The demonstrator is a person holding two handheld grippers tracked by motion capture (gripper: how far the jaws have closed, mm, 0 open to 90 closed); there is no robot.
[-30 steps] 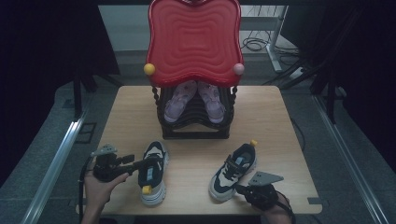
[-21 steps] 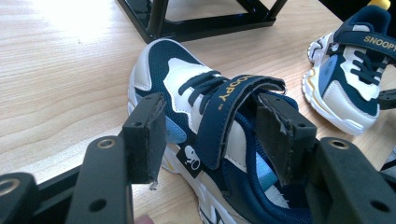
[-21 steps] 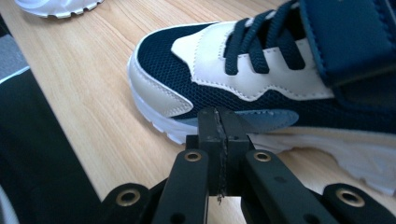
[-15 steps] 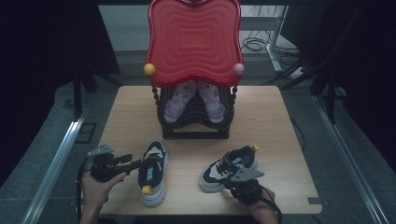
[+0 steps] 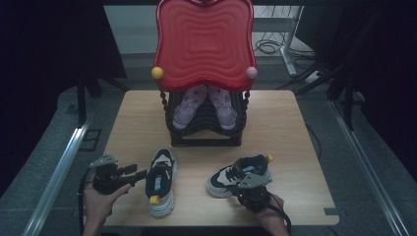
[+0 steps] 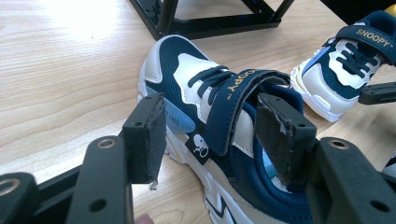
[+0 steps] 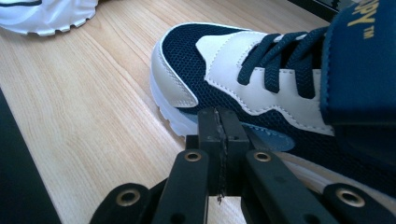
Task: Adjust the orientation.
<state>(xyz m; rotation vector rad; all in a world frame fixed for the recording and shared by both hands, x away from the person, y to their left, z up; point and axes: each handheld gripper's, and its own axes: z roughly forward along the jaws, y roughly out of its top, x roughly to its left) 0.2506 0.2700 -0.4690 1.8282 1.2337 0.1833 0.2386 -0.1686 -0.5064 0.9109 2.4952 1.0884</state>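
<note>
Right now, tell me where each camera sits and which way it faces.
High view: above the person's side of the table, looking forward and down; both hands, left claw and right claw show.
Left gripper view: rides the left claw, open jaws either side of the left shoe.
Right gripper view: rides the right claw, jaws shut against the right shoe, low over the wood.
Shared: both shoes appear in the high and left gripper views.
</note>
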